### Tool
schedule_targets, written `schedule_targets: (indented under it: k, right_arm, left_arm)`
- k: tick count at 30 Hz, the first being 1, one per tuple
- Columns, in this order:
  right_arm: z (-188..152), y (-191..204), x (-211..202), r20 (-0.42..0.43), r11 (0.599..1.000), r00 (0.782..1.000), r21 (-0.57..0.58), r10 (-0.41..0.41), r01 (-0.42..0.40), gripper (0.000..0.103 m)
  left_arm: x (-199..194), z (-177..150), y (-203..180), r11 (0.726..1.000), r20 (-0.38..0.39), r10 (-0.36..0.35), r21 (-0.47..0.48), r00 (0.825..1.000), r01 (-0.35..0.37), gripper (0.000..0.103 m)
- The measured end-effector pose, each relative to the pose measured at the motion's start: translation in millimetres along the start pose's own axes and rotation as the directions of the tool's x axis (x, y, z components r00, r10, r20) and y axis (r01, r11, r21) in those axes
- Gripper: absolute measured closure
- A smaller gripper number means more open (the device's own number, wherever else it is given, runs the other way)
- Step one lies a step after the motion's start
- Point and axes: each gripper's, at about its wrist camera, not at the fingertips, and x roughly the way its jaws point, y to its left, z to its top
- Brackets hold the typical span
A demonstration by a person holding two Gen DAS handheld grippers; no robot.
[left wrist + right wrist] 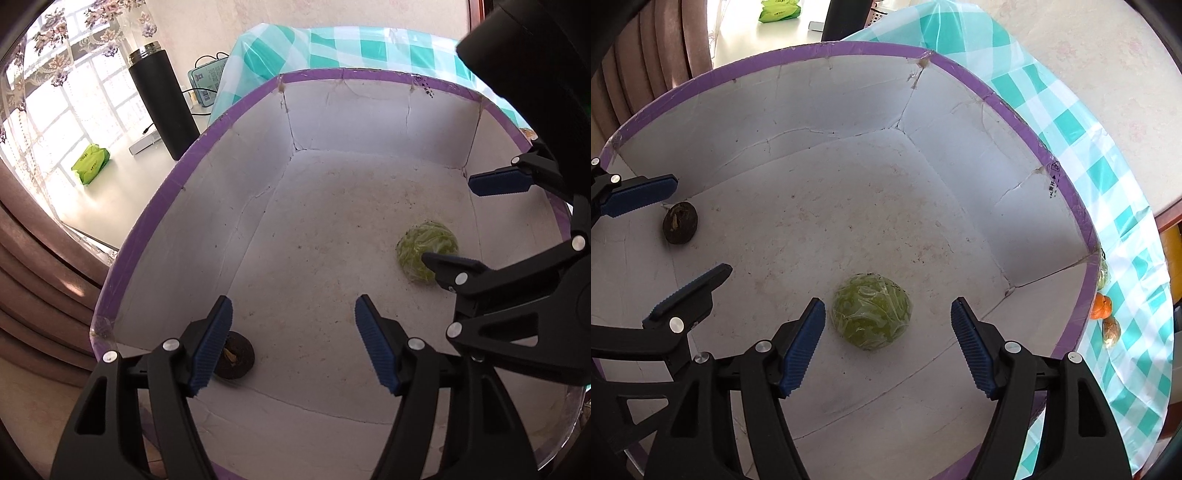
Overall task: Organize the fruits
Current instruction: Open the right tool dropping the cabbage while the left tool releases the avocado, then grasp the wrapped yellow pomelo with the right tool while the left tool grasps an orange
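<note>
Both fruits lie in purple-rimmed box (1086, 280): plastic-wrapped green fruit (871, 312) between jaws of my spread, empty right gripper (888, 325), dark brown fruit (236, 356) at 7 o'clock of released left gripper (293, 328). Drop-off step looks done. Next, likely: orange fruit (1100, 306) outside box, 3 o'clock.

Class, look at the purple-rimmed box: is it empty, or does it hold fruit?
Not empty. The box holds two fruits on its floor: a wrapped green fruit and a dark fruit. Both tongs are open above them.
</note>
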Motion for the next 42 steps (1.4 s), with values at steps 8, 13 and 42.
schedule_targets:
  k: [8,13,42]
  right_arm:
    - [-4.2,4.1,-7.7,0.052,0.998,0.997,0.007,-0.057,0.056,0.029]
    - [-30.9,-31.9,-71.1,0.436,0.979,0.899,0.2,-0.048,-0.045,0.017]
    - [-207.8,-407.2,97.6,0.119,0.625,0.972,0.78,-0.2,0.033,0.02]
  left_arm:
    - [-3.0,0.4,1.0,1.0,0.012,0.031,-0.006,0.999,-0.031,0.033]
    - [-56.8,5.3,-5.6,0.981,0.239,0.195,-0.049,0.951,-0.189,0.011]
    - [95.3,170.4,-327.9,0.919,0.227,-0.375,-0.036,0.899,0.392,0.002]
